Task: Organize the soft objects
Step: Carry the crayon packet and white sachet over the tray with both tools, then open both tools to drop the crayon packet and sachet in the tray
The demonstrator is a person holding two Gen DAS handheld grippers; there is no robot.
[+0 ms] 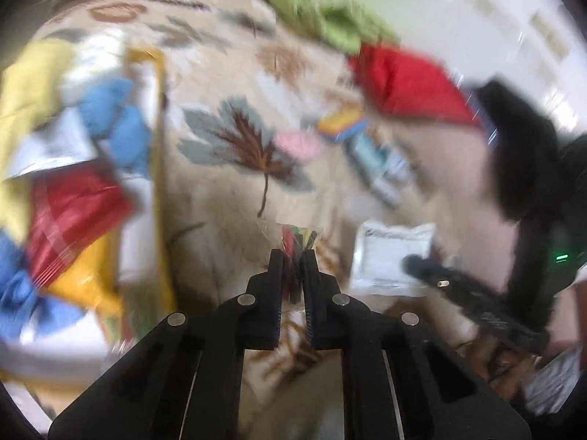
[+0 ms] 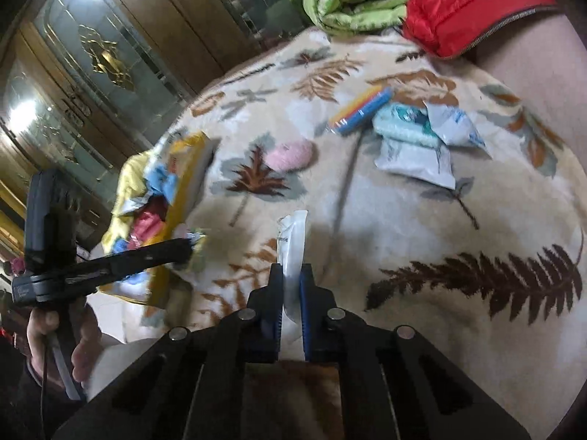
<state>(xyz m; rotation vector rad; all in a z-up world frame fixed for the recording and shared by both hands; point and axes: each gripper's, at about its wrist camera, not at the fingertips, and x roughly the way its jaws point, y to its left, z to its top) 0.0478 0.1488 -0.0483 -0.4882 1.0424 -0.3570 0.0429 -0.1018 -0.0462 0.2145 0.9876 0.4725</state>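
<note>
So it's a bed covered with a cream blanket point(image 2: 422, 220) that has brown and grey leaf prints all over. Lying on it: a pink soft thing point(image 2: 290, 154) near the middle, a yellow-and-blue striped pack point(image 2: 361, 110) just beside a few pale teal and white packets point(image 2: 418, 139), plus a rolled green quilt point(image 2: 359, 0) touching a red puffy jacket point(image 2: 473, 3) at the far end. Off to the left sits a yellow box point(image 2: 183, 198) stuffed with colourful bits.

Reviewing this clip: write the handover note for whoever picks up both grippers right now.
Left gripper: shut on a small clear packet of colourful pieces.
Right gripper: shut on a white pouch.
Yellow box at the blanket's left already holds several soft items.
Left to sort: pink item, striped pack, teal and white packets, plus both held packets.
</note>
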